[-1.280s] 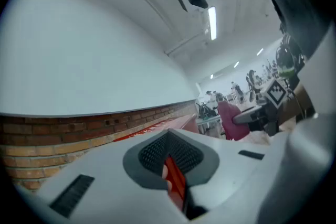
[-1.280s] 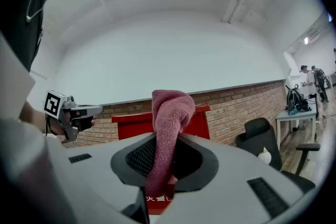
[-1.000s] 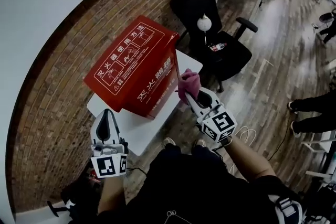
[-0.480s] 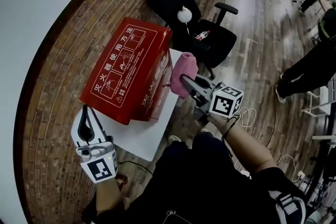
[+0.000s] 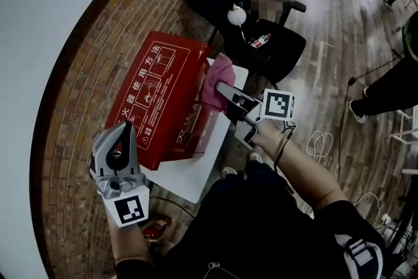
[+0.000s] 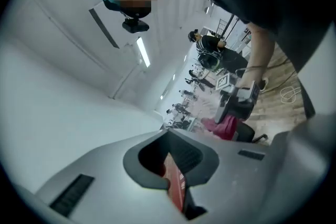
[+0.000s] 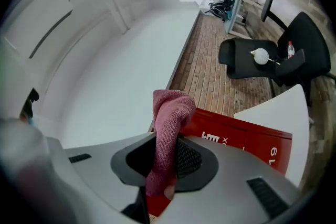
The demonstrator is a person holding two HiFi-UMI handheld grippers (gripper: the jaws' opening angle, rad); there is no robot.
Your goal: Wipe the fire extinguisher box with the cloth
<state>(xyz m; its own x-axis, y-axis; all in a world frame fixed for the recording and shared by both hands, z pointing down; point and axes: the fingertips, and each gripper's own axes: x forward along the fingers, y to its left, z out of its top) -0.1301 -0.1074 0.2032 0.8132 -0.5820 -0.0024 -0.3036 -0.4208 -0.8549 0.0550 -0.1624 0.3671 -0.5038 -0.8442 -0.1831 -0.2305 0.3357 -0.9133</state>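
The red fire extinguisher box (image 5: 160,101) lies on a white tabletop (image 5: 196,173) against the brick wall. My right gripper (image 5: 221,88) is shut on the pink cloth (image 5: 215,78), which rests against the box's right top edge. In the right gripper view the cloth (image 7: 169,128) stands up between the jaws, with the box (image 7: 247,139) just beyond. My left gripper (image 5: 119,134) is shut and empty, its tips by the box's near left corner. In the left gripper view a strip of red box (image 6: 176,189) shows through the narrow slit of the jaws (image 6: 169,139).
A black office chair (image 5: 261,42) with a white ball and a small bottle on it stands right behind the table. Cables (image 5: 320,140) lie on the wooden floor to the right. Another person's leg (image 5: 385,91) is at the right edge.
My right gripper has carried the cloth left, from beside the box's front onto its right top edge. My left gripper has come up closer to the box's near corner.
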